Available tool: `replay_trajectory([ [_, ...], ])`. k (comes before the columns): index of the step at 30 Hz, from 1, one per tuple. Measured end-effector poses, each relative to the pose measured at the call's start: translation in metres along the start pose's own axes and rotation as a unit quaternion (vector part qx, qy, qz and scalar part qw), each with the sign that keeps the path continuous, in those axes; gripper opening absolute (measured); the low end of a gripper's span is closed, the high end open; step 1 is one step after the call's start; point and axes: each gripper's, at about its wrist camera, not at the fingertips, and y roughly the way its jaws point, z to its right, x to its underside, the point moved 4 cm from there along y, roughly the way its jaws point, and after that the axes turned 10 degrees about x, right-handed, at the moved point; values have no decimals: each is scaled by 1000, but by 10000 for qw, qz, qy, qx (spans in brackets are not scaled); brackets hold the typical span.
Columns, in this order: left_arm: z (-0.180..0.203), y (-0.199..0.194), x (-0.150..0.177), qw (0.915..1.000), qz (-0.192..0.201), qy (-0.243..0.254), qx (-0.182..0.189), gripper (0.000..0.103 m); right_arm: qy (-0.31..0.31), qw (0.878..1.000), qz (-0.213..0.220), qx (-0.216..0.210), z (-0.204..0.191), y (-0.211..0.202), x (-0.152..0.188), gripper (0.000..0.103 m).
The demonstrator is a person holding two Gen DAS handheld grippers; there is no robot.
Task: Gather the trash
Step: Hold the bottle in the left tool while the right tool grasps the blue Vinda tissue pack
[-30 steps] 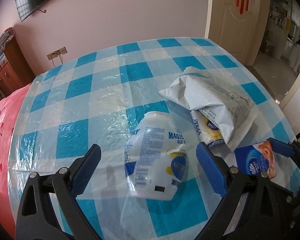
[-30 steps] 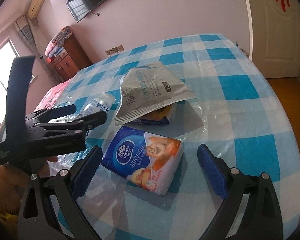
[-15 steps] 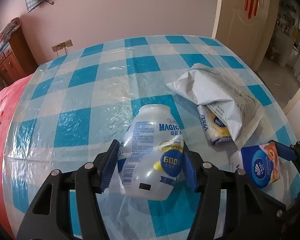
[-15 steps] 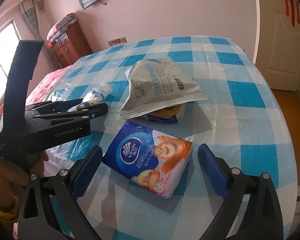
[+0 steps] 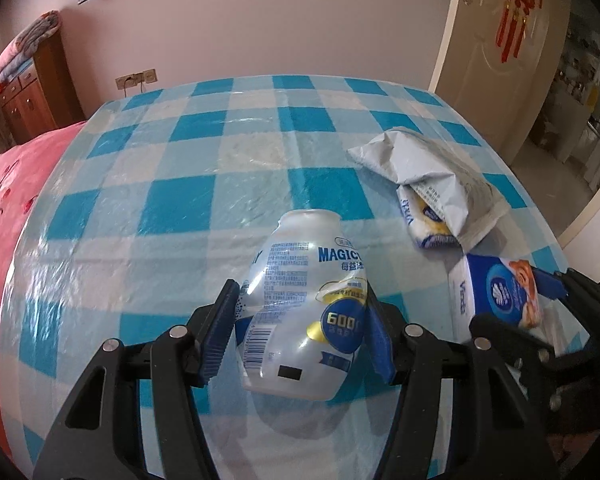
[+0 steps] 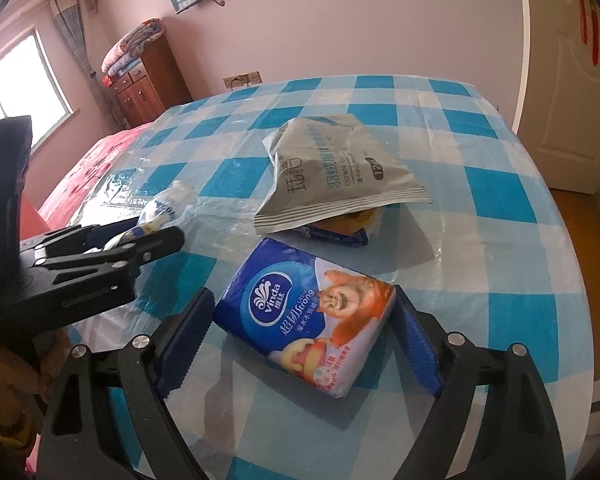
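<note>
Already the left gripper (image 5: 300, 332) has its blue pads pressed against both flanks of the crumpled plastic bottle (image 5: 304, 308), low in the middle of the left wrist view; the bottle's thin wall looks dented, so the clamp seems firm enough and more squeeze would probably only crush it further. Low centre in the right wrist view, the right gripper (image 6: 300, 336) straddles the blue tissue pack (image 6: 306, 312), and its jaws are closing: the pack lies between the pads, the pad at right looks at or very near its orange end, while a sliver of tablecloth (image 6: 500, 208) shows at the left pad, so it is not yet clamped. To finish well, let the pads meet the pack's short ends squarely and low, near the cloth, since a soft wrapper will likely bulge and slip if pinched high. The pack lies askew to the jaws, so expect it to swivel as they close. Above it, in the upper middle of that view, a grey pouch (image 6: 332, 176) lies over a second tissue pack (image 6: 340, 236); both remain to be collected. Lift each hand straight up, keeping the two grippers apart, as they sit close together at the left of the frame.
</note>
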Motion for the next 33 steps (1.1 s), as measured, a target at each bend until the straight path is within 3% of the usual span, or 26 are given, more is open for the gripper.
replay_trajectory([
  [9,-16,-24,19,9998,132,-172,2,59,-31,10000,37,-70,-7,-4,3,83],
  [10,-19,-28,21,9997,160,-196,8,59,-4,9999,55,-124,-8,-5,3,81],
  [12,-23,-35,24,9995,206,-238,21,59,101,9994,32,-318,-10,-7,2,66],
  [14,-26,-40,28,9993,243,-266,18,59,105,9994,2,-327,-13,-8,2,64],
  [22,-42,-60,48,9988,292,-400,-2,59,36,9972,-211,-713,-28,-8,8,69],
  [33,-61,-87,65,9976,453,-526,-40,60,-846,9892,-476,-1102,-101,-49,54,72],
])
